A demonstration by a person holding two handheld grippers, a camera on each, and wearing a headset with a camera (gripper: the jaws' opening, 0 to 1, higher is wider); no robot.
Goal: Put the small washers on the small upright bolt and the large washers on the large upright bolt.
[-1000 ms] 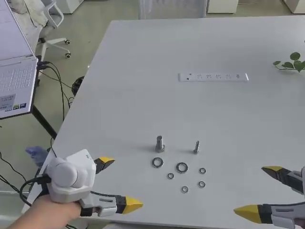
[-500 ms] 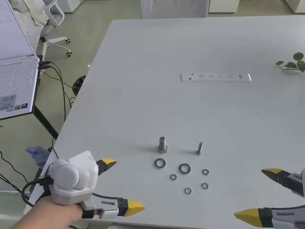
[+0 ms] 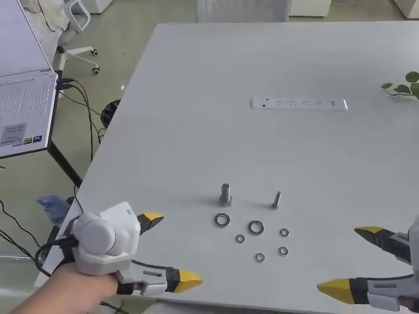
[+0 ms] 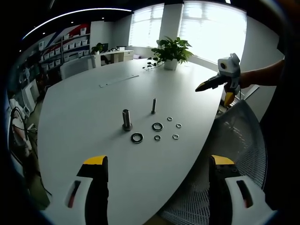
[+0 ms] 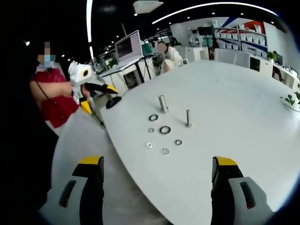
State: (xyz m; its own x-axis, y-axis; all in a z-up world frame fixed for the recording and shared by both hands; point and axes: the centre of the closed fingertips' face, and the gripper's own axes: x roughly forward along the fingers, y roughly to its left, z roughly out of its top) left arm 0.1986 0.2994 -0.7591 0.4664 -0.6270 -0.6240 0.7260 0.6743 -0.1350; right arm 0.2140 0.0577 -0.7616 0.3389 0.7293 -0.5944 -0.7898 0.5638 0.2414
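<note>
Two bolts stand upright on the white table (image 3: 275, 150): the large bolt (image 3: 225, 194) (image 4: 126, 119) (image 5: 162, 102) and, to its right, the small bolt (image 3: 277, 199) (image 4: 153, 106) (image 5: 188, 117). Just in front of them lie two large washers (image 3: 222, 220) (image 3: 256, 227) and several small washers (image 3: 260, 258). My left gripper (image 3: 169, 250) (image 4: 158, 164) is open at the near left edge, well short of the washers. My right gripper (image 3: 351, 260) (image 5: 158, 166) is open at the near right edge, nothing between its yellow tips.
A white power strip (image 3: 298, 104) lies across the table farther back. A small plant (image 3: 404, 87) sits at the right edge. An open laptop (image 3: 23, 104) on a side desk, floor cables and an office chair (image 3: 69, 33) are off to the left.
The whole picture has shifted slightly with the head. Both grippers stay open near the front edge, and the bolts and washers have not moved.
</note>
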